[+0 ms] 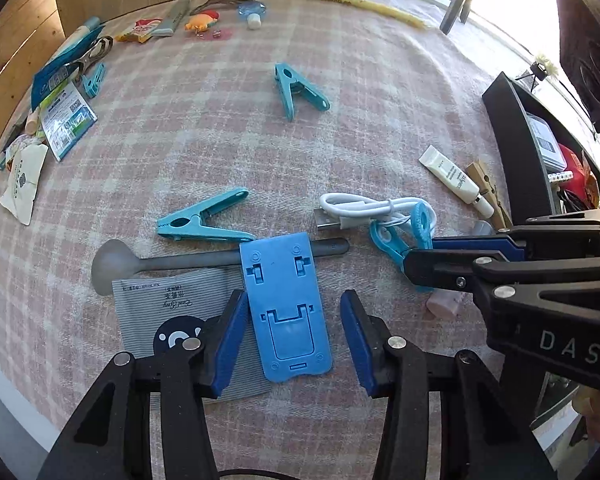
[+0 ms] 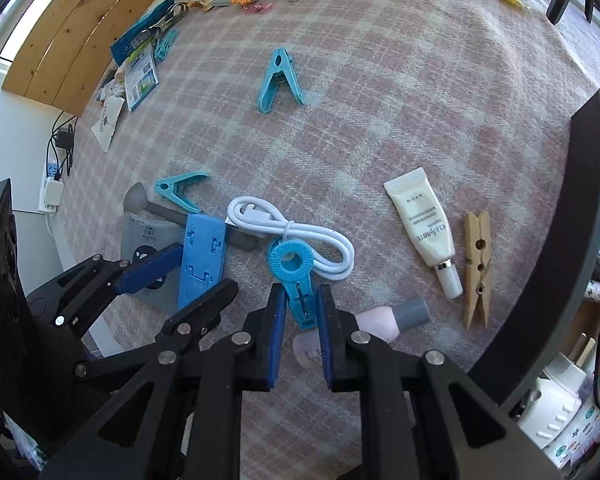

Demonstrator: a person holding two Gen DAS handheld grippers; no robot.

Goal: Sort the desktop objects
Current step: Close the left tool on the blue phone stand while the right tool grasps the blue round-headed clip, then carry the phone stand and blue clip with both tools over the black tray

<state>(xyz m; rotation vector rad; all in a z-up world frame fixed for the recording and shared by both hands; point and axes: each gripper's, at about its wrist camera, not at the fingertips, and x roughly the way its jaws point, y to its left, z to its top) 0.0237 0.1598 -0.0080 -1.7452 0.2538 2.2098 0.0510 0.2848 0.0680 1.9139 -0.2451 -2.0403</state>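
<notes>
Pinching a blue ring clip (image 2: 298,292), right fingers (image 2: 274,332); left fingers (image 1: 232,336) straddle phone stand (image 1: 286,304).

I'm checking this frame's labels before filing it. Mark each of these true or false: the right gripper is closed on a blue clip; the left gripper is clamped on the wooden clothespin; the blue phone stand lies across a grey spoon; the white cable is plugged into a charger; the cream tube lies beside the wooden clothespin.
1. The right gripper is closed on a blue clip. True.
2. The left gripper is clamped on the wooden clothespin. False: its jaws stand open around the blue phone stand.
3. The stand lies across a grey spoon. True.
4. The white cable is plugged into a charger. False: it lies bundled and loose on the checked cloth.
5. The cream tube lies beside the clothespin. True.
</notes>
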